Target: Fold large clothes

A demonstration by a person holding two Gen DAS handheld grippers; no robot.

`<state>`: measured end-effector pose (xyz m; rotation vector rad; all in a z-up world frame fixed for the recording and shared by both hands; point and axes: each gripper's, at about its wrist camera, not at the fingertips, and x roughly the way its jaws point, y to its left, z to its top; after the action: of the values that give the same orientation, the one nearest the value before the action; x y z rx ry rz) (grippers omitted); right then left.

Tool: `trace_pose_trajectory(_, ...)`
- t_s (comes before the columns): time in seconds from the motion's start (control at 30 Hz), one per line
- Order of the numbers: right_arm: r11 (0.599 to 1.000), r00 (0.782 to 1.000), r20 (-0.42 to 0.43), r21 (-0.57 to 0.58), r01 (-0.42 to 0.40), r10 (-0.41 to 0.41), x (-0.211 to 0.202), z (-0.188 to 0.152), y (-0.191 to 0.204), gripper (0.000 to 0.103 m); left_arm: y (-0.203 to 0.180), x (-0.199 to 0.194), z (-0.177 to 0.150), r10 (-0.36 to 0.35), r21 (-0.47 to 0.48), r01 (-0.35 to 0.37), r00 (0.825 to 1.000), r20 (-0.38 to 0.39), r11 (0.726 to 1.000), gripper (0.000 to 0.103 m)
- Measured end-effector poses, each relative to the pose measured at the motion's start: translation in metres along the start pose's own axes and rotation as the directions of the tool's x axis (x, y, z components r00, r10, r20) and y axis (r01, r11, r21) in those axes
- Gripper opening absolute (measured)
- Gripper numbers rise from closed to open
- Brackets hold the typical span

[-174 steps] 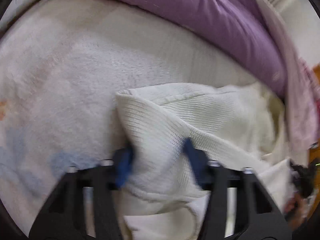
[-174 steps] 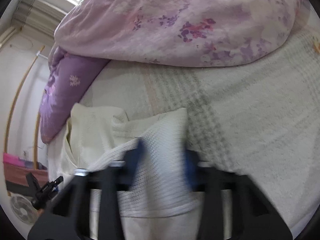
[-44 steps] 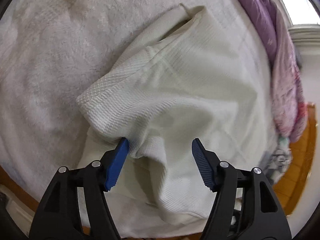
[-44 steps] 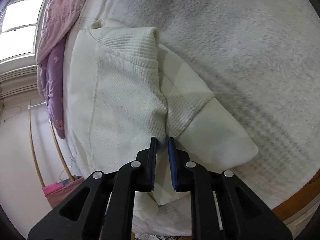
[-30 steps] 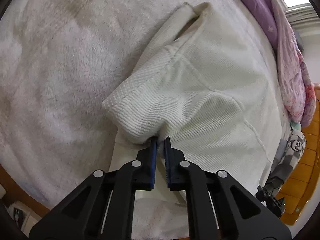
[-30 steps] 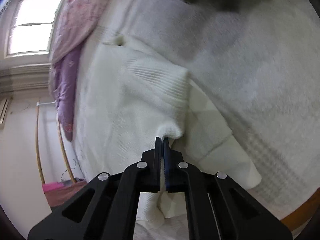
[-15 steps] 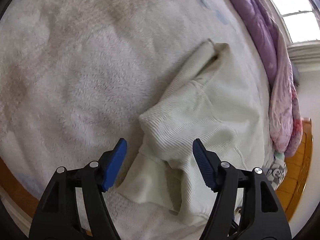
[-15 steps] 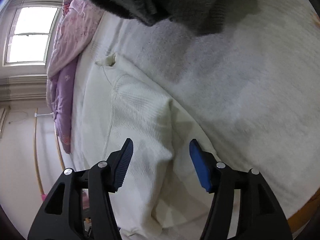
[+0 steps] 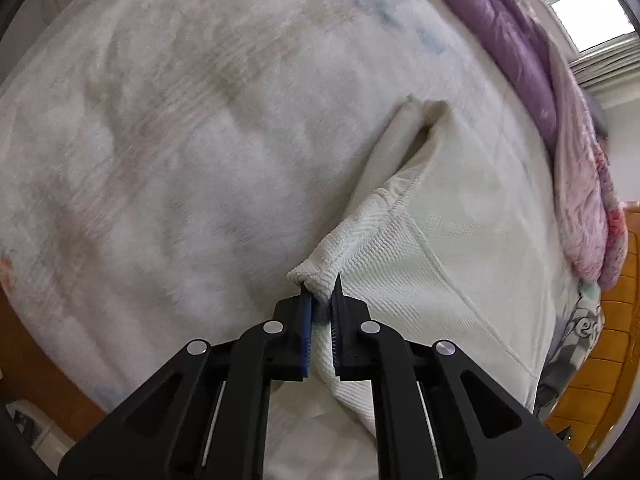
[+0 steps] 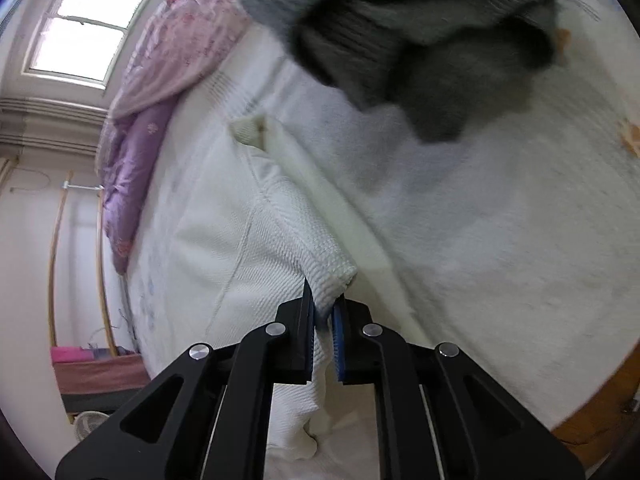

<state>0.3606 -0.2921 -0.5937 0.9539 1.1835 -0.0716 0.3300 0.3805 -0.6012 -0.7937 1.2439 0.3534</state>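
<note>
Both hand-held grippers [image 9: 320,292] [image 10: 324,300] just clamped cream garment [image 9: 460,240]; grey sleeve [image 10: 440,60] only right view.

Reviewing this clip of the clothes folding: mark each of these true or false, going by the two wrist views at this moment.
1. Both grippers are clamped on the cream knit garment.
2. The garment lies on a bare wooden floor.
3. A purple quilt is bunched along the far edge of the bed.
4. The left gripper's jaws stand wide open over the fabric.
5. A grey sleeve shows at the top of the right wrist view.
1. True. The left gripper and the right gripper each pinch a ribbed edge of the cream knit garment.
2. False. It lies on a white fleecy blanket on the bed.
3. True. The purple quilt lies there, near the window.
4. False. Its jaws are shut on the fabric.
5. True. The grey sleeve is there, blurred.
</note>
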Motion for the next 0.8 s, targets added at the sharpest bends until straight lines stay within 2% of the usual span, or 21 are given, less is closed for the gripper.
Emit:
trace_pose_trajectory(0.07,1.0,1.0,-0.03,0.015,0.007,-0.006,0.011,-0.003,-0.013,0.008,0.008,0.008,-0.006,0.005,0.009,-0.005,1.0,-0.016,1.0,0.008)
trace_pose_trajectory(0.17,0.997,0.996,-0.051,0.011,0.076,-0.076,0.031,-0.002,-0.023,0.023,-0.001,0.031,-0.014,-0.013,-0.003,0.013,0.997,-0.078,1.0,0.018)
trace_pose_trajectory(0.2,0.995,0.993,-0.062,0.011,0.098,-0.097,0.035,0.0,-0.023,0.031,0.0,0.032,-0.012,-0.018,-0.013,0.017,0.997,-0.078,1.0,0.028)
trace_pose_trajectory(0.23,0.994,0.992,-0.066,0.015,0.111,-0.11,0.035,0.0,-0.022,0.031,0.0,0.029,-0.011,-0.037,-0.019,0.036,0.997,-0.065,0.999,0.048)
trace_pose_trajectory(0.27,0.993,0.991,-0.062,0.005,0.117,-0.117,0.032,0.0,-0.019,0.033,0.0,0.025,-0.011,-0.062,-0.022,0.061,0.997,-0.048,0.998,0.06)
trace_pose_trajectory(0.3,0.988,0.986,-0.06,-0.014,0.152,-0.152,0.027,-0.001,-0.015,0.044,0.001,0.02,-0.011,-0.072,-0.02,0.071,0.997,-0.026,0.997,0.07)
trace_pose_trajectory(0.37,0.976,0.975,-0.044,-0.024,0.219,-0.219,0.014,-0.003,-0.008,0.049,0.002,0.011,-0.017,-0.091,-0.009,0.091,0.996,-0.005,0.996,0.07)
trace_pose_trajectory(0.47,0.941,0.95,0.001,-0.135,0.309,-0.312,-0.006,-0.008,0.013,0.049,0.008,0.01,-0.032,-0.104,-0.022,0.103,0.994,-0.028,0.994,0.07)
trace_pose_trajectory(0.53,0.926,0.956,0.045,-0.238,0.291,-0.289,-0.013,-0.014,0.042,0.046,0.008,0.014,-0.041,-0.095,-0.026,0.094,0.995,-0.038,0.995,0.071)
trace_pose_trajectory(0.57,0.919,0.963,0.056,-0.29,0.267,-0.262,-0.011,-0.018,0.058,0.037,0.006,0.019,-0.046,-0.09,-0.026,0.089,0.995,-0.046,0.996,0.071)
trace_pose_trajectory(0.6,0.912,0.979,0.05,-0.355,0.204,-0.2,-0.005,-0.024,0.081,0.021,0.004,0.024,-0.05,-0.088,-0.026,0.087,0.995,-0.055,0.996,0.071)
trace_pose_trajectory(0.67,0.888,0.988,0.015,-0.437,0.145,-0.154,0.014,-0.038,0.111,0.011,-0.001,0.036,-0.06,-0.093,-0.02,0.091,0.992,-0.084,0.996,0.071)
trace_pose_trajectory(0.7,0.866,0.992,-0.026,-0.492,0.093,-0.121,0.033,-0.049,0.132,0.009,-0.002,0.043,-0.064,-0.086,-0.007,0.086,0.992,-0.089,0.996,0.071)
trace_pose_trajectory(0.73,0.853,0.993,-0.05,-0.518,0.066,-0.108,0.046,-0.055,0.143,0.005,-0.004,0.049,-0.068,-0.071,0.012,0.073,0.993,-0.098,0.997,0.07)
trace_pose_trajectory(0.8,0.829,0.99,-0.103,-0.56,0.018,-0.092,0.076,-0.073,0.165,0.004,-0.006,0.054,-0.074,-0.067,0.02,0.07,0.993,-0.101,0.997,0.07)
